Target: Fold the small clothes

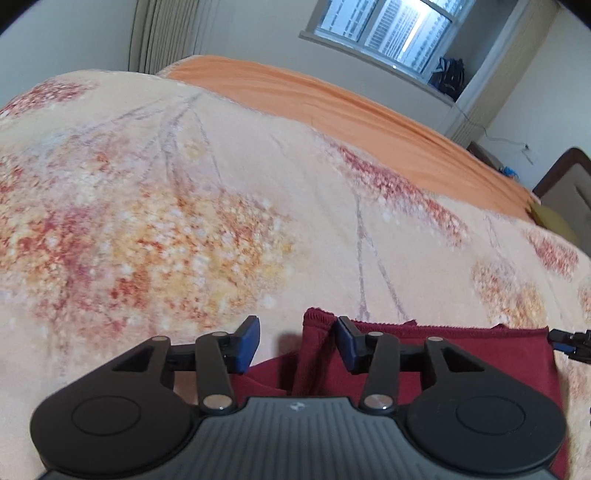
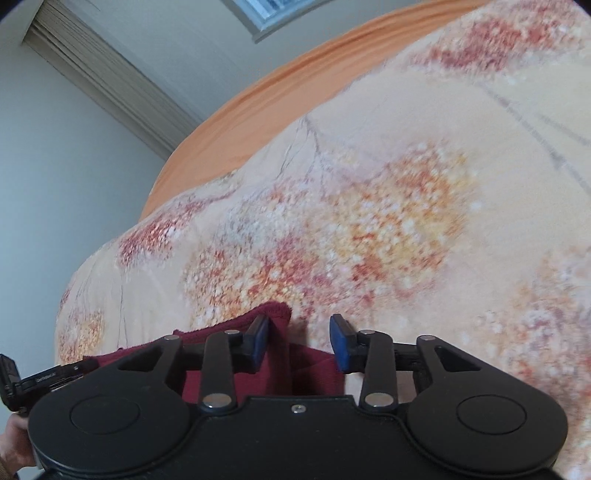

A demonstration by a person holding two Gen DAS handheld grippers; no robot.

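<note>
A small dark red garment [image 1: 461, 354] lies on a floral blanket [image 1: 184, 206]. My left gripper [image 1: 297, 343] is open, its jaws wide apart, with the garment's upper left corner standing between them, close to the right pad. In the right wrist view the same garment [image 2: 280, 354] shows under my right gripper [image 2: 299, 343], which is open too, with the garment's corner next to its left pad. No pad is pressed on the cloth. The right gripper's tip [image 1: 570, 341] shows at the left view's right edge. Much of the garment is hidden under both grippers.
The floral blanket [image 2: 406, 206] covers a bed with an orange sheet [image 1: 351, 107] along its far side. A window [image 1: 388, 29] and curtain [image 1: 162, 37] are beyond. A dark bag [image 1: 448, 75] sits on the sill. A headboard [image 1: 565, 184] stands at the right.
</note>
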